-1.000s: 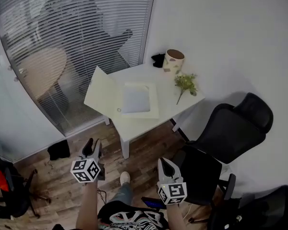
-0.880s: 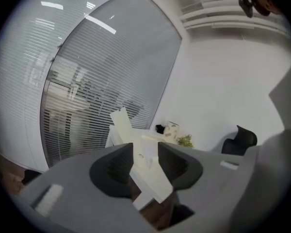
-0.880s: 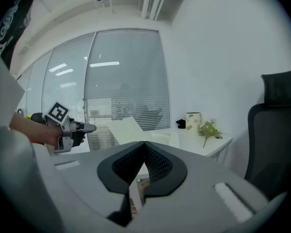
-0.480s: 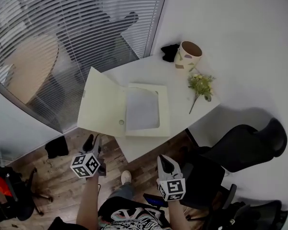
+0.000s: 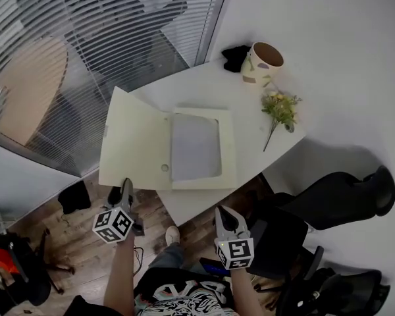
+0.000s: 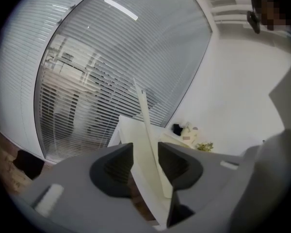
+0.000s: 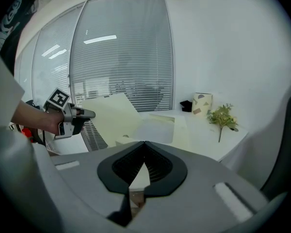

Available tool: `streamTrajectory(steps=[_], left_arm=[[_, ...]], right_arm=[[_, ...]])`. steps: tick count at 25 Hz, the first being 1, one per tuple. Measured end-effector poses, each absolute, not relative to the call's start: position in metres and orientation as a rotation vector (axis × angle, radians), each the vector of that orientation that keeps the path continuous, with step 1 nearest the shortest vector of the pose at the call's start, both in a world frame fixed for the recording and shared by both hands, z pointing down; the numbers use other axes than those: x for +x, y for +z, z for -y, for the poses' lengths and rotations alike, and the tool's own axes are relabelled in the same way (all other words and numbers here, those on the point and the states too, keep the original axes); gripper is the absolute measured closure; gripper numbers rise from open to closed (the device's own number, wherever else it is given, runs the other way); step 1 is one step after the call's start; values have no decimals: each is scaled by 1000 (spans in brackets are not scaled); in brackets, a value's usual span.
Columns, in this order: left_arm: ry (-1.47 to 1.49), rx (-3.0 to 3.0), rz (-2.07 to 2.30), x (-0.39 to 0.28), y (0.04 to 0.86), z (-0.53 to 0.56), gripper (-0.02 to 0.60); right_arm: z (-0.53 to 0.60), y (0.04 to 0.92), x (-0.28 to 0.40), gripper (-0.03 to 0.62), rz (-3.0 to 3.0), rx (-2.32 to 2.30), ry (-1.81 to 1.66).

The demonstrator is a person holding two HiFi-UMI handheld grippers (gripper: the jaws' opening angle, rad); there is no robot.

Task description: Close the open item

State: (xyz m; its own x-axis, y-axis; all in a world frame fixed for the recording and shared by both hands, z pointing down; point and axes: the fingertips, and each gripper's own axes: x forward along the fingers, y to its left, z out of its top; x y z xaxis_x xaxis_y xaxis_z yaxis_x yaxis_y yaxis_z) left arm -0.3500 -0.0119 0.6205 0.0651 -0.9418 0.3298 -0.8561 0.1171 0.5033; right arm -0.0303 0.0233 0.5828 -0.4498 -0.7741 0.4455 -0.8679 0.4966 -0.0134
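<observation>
**Left gripper poised on the folder's raised cover**

Left gripper (image 6: 145, 154) is held with its jaws apart, and the free edge of the cover (image 5: 133, 143) stands in the gap between them, not yet pinched as far as can be judged. Right gripper (image 7: 144, 149) is kept low beside it with its jaws together on nothing.

The folder (image 5: 225, 150) lies open on the table (image 5: 197, 91) just ahead of both grippers. Its base is flat beyond the right gripper, and its cover is lifted and overhangs the table edge in front of the left one.

For a clean close, the cover should be pinched near its free edge only. It should then be swung up and over toward the right gripper's side about the spine, and lowered until it lies flat. The base would best be steadied by the shut right gripper, so that the folder is not dragged off the table. The sheet (image 5: 195, 147) inside should be kept square so that it is not creased.

Counted:
- one folder, with one pale sheet or stack in it
- one cup (image 5: 263, 63), far ahead of the right gripper
- one flower sprig (image 5: 281, 107), nearer than the cup
- one small black object (image 5: 236, 56), beside the cup
- one table
- two grippers
</observation>
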Motion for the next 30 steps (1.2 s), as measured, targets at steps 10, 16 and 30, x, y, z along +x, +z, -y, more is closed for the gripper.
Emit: streamTrajectory(steps=[10,16,30], left_arm=[[-154,1709,1836,-363,620,10,485],[-146,1710,1833,-359,622,12,492],[-79,1697,1890,-361,614,18,492]], right_arm=[[-18,568,-24,594,2332,1395,261],[-19,577,-16,594,2317,1404,302],[9,576,-8,594,2354,1399,360]])
